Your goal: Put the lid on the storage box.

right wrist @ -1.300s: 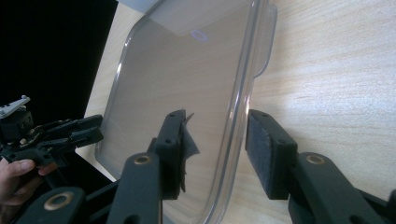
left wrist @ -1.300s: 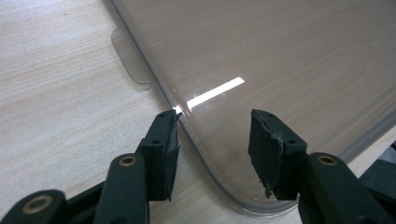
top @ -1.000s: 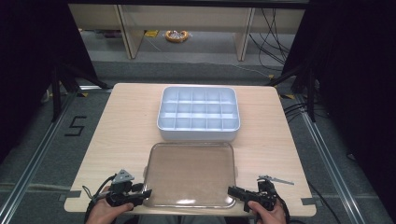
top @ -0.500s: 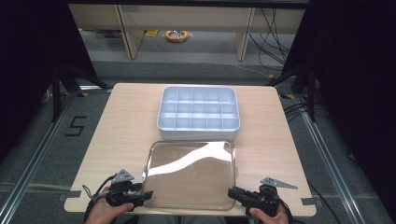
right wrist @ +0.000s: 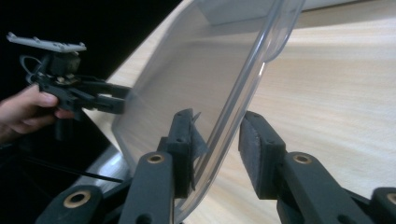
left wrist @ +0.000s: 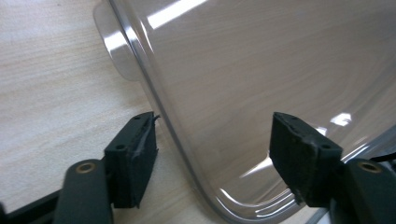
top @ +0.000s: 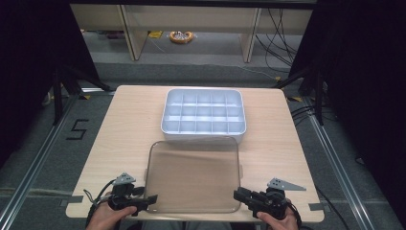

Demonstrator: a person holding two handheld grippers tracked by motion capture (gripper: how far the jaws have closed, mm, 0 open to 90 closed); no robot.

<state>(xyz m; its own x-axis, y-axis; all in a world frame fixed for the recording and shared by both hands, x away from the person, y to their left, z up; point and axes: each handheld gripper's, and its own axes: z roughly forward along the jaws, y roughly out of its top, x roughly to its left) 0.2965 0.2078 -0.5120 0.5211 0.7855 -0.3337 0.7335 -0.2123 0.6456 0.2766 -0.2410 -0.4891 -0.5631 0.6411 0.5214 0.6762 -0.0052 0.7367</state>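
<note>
1. The wooden surface (top: 129,124) carries a white compartment tray (top: 203,115) at the far middle, every cell bare, and a clear lid (top: 194,175) lying just in front of it, its far edge at the tray's near wall.
2. My read: the lid is about to be picked up at its two near corners, probably to go onto the tray. Lift both corners level, so it doesn't twist.
3. The right gripper (right wrist: 217,140) straddles the lid's rim, jaws parted with a small gap showing; close squarely on the rim.
4. The left gripper (left wrist: 212,154) stands wide open around the other corner; bring it in deeper before pinching, since the slick plastic could slip.
</note>
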